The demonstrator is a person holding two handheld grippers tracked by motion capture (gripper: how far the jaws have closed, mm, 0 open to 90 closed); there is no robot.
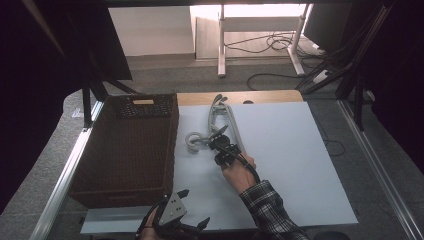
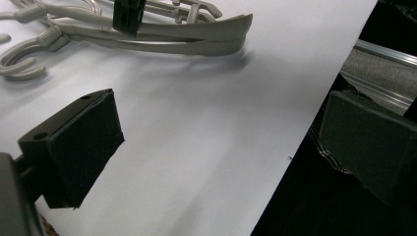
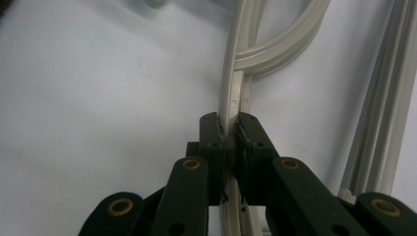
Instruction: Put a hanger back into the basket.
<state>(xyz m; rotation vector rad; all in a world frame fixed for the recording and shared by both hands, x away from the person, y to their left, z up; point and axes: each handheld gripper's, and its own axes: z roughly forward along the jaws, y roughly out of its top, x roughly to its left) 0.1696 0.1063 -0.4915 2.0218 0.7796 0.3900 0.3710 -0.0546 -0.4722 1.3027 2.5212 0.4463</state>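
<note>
Hangers (image 1: 222,120), pale grey plastic and bunched together, lie on the white sheet (image 1: 290,150) near its far edge, just right of the brown wicker basket (image 1: 127,150). The right gripper view brings out what the high view cannot: the right gripper (image 3: 229,129) has its jaws closed tight on one thin hanger bar, pads pressing both sides. The left gripper (image 1: 192,210) rests at the sheet's near edge, jaws spread wide with nothing between them; its own view looks across bare sheet toward the hangers. Right of the hangers the sheet lies bare to its edge.
</note>
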